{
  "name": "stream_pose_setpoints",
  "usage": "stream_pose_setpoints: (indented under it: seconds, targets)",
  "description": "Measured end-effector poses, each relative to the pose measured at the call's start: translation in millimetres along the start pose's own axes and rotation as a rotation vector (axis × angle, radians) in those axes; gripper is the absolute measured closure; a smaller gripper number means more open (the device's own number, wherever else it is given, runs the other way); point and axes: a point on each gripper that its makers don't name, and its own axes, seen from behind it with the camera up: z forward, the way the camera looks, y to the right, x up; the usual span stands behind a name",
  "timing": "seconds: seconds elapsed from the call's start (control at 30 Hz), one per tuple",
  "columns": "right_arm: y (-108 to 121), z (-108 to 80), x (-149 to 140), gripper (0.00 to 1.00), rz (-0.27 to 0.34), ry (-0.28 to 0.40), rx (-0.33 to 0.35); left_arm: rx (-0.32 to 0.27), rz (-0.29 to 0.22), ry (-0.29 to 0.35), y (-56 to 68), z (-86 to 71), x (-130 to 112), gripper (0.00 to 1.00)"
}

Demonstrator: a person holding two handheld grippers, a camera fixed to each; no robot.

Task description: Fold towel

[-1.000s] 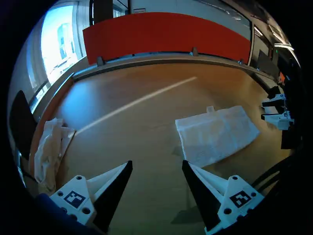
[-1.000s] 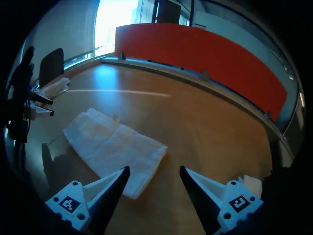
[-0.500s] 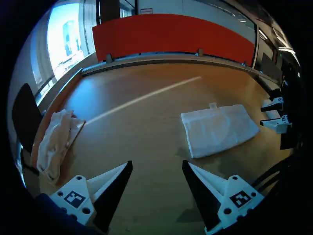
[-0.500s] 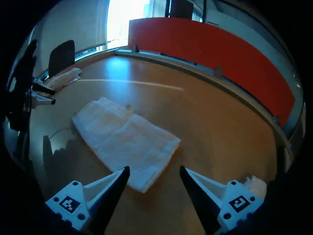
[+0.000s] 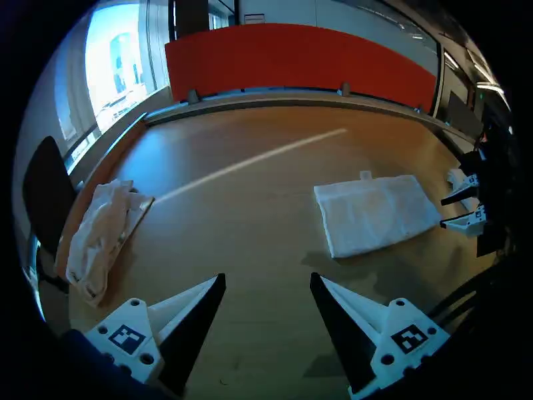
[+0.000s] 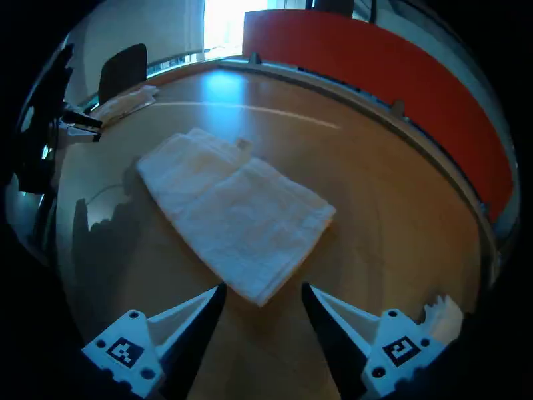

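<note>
- The towel (image 6: 233, 207) lies flat on the wooden table (image 5: 266, 193), folded into a thick white rectangle with a small tab sticking out of its far edge.
- In the right gripper view, the right gripper (image 6: 263, 320) hangs low over the table with its jaws moderately apart and nothing between them.
- The towel's near corner, where the stacked layers show, sits just ahead of the gap between this gripper's fingertips (image 6: 218, 290). I cannot tell whether they touch the cloth.
- In the left gripper view, the left gripper (image 5: 266, 313) has its fingers spread wide over bare wood and holds nothing.
- From there the towel lies off to the front right, well apart from this gripper, and the right gripper is seen at the towel's far right edge.
- A loose heap of pale cloth (image 5: 100, 233) rests at the left edge of the table, well apart from the towel.
- A dark chair (image 5: 46, 193) stands just beside that heap.
- A long red partition (image 5: 300, 60) runs along the far side of the table, with a bright window (image 5: 113, 73) to its left.
- A pale stripe (image 5: 253, 163) crosses the tabletop at a slant between the partition and the towel.
- In the right gripper view, a small crumpled white thing (image 6: 443, 317) sits at the table's right edge; I cannot make out what it is.
</note>
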Motion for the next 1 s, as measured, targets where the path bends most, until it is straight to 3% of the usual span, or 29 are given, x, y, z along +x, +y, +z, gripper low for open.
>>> stream_pose_setpoints:
  seconds: [0.33, 0.5, 0.83, 1.0]
  targets:
    - [-2.9, 1.9, -11.9, 0.37, -0.002, -0.041, 0.044, 0.004, -0.006, -0.006, -3.2, -3.3, -5.2, 0.06]
    - [-4.5, 4.2, -12.7, 0.41, -0.001, -0.045, 0.059, 0.004, -0.001, -0.007, -3.5, -4.1, -6.2, 0.06]
    - [-2.3, 3.5, -10.0, 0.87, -0.003, -0.037, 0.058, 0.003, 0.002, -0.01, -4.1, -3.6, -7.7, 0.06]
    - [-6.2, 3.6, -9.8, 0.91, -0.003, -0.036, 0.068, 0.003, 0.006, -0.011, -3.9, -3.2, -8.5, 0.06]
